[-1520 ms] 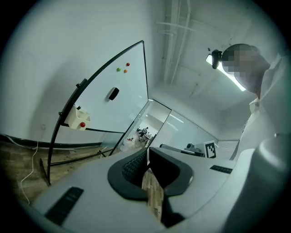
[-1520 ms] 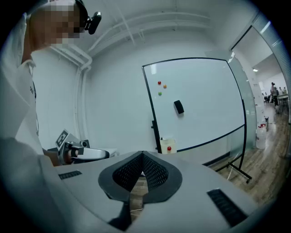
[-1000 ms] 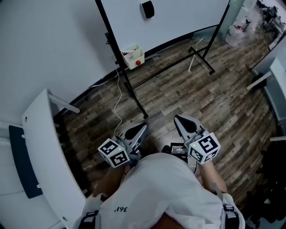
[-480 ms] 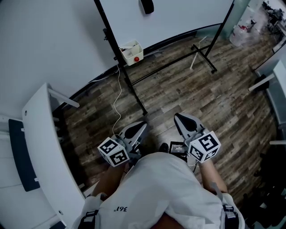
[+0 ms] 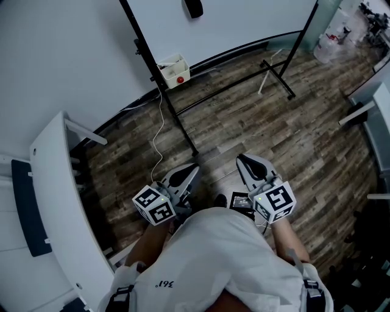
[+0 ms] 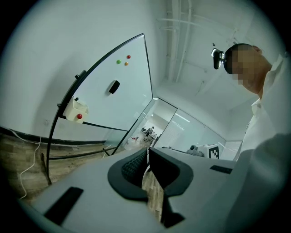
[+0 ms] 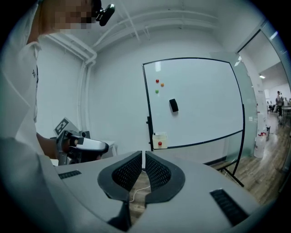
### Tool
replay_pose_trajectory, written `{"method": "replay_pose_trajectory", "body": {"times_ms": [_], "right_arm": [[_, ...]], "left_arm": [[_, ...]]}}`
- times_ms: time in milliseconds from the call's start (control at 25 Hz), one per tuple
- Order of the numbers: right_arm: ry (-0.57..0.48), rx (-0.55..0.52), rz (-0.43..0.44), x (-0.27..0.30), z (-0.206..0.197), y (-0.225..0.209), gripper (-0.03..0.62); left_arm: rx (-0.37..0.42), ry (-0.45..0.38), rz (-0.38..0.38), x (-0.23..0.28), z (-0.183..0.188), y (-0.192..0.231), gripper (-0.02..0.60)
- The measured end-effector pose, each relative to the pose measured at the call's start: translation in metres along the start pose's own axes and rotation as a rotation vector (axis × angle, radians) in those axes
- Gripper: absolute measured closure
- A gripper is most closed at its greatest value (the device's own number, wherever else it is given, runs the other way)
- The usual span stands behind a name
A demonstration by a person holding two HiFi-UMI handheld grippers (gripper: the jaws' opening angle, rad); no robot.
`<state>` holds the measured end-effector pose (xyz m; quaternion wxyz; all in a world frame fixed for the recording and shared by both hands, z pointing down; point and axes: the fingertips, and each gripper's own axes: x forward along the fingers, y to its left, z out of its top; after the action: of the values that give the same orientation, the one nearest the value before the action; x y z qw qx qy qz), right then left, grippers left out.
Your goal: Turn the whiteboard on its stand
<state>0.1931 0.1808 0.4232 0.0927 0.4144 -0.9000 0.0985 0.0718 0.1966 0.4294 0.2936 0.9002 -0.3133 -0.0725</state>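
**A:** While both grippers hang low against the person's body, what is in them?

**B:** Nothing. The left gripper [image 5: 191, 170] and the right gripper [image 5: 243, 161] each have their jaws pressed together. Only plank floor [image 5: 262, 122] shows through the slit between them.

**A:** And ahead of the tips?

**B:** A white cable [image 5: 159, 131] trails forward from just beyond the left gripper. Past it lies the near foot of the stand [image 5: 183, 125], ahead and slightly left of both grippers. Farther up that post sits a cream box [image 5: 172, 70] with a red button. Beyond it, well apart from either gripper, is the whiteboard [image 5: 244, 18]. It carries a dark eraser [image 5: 194, 7] and three coloured magnets [image 7: 157, 85].

**A:** So which step is in hand?

**B:** Most likely the approach, since nothing has been touched yet.

**A:** How should it go?

**B:** Step close first. Spread the jaws before reaching, then take the black frame, one gripper on each side edge, so the panel swings evenly about its pivots. A dark fitting shows on the post above the box. It is too small to tell whether it is a locking clamp, so check it before pushing. Keep the feet off the cable and the stand's foot, and turn the panel slowly so the eraser and magnets stay on.
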Motion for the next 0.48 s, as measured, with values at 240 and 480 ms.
{"method": "replay_pose_trajectory", "body": {"times_ms": [240, 480], "right_arm": [[0.011, -0.009, 0.018, -0.001, -0.003, -0.012, 0.566], [0.035, 0.019, 0.048, 0.028, -0.005, -0.014, 0.566]], "left_arm": [[0.004, -0.018, 0.021, 0.009, -0.004, -0.004, 0.561], [-0.014, -0.012, 0.080, 0.006, -0.003, 0.023, 0.561]]}}
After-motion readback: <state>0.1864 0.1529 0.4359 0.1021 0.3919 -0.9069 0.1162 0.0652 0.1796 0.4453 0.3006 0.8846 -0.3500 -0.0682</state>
